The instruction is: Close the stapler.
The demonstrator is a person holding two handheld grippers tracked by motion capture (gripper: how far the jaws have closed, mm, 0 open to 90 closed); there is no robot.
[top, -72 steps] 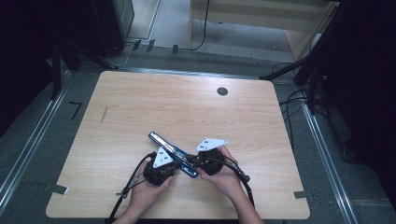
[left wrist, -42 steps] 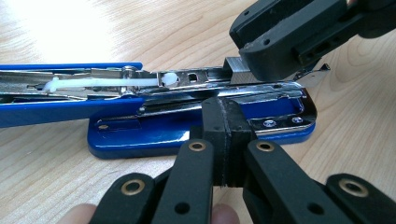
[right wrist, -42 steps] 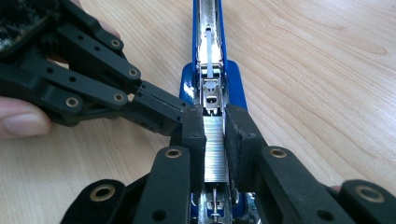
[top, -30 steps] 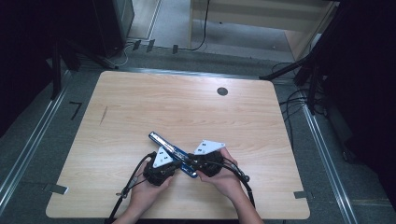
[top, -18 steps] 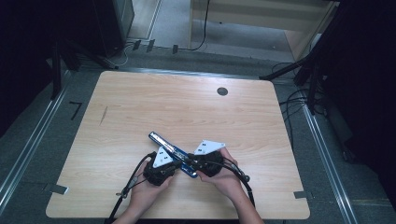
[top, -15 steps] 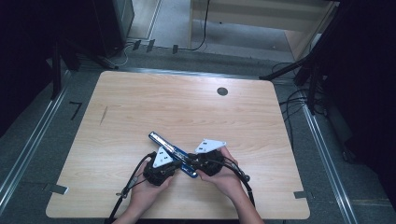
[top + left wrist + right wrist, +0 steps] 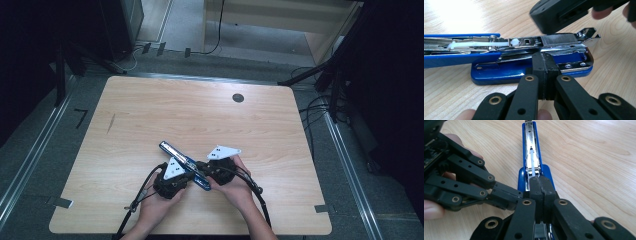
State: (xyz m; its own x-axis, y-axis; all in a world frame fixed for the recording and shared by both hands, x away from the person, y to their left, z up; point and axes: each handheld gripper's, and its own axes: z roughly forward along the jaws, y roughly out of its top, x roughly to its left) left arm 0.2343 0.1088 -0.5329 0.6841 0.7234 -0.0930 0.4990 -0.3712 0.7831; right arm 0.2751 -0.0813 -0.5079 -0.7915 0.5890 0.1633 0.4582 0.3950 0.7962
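- Near edge of the worktop [image 7: 150, 125]: two forearms come in from the bottom of the high view, each hand wrapped around a hand-held gripper.
- The left hand-held gripper [image 7: 172, 179] sits left of the blue stapler [image 7: 184, 165]; in the left gripper view its jaws are pressed together, pads touching with no gap, right against the stapler's blue base (whether they pinch any part of it I cannot tell).
- The right hand-held gripper [image 7: 216, 170] sits right of the stapler's near end; in the right gripper view its jaws also stand closed pad to pad, over the stapler's near end [image 7: 534, 170].
- The stapler lies flat on the worktop between the two, opened out: chrome magazine [image 7: 541, 43] exposed, white pusher strip visible along it, blue top arm [image 7: 456, 58] swung away.
- It runs diagonally from the grippers toward the far left.
- Farther off, a dark round grommet [image 7: 238, 98] sits near the far edge of the wood-grain worktop.
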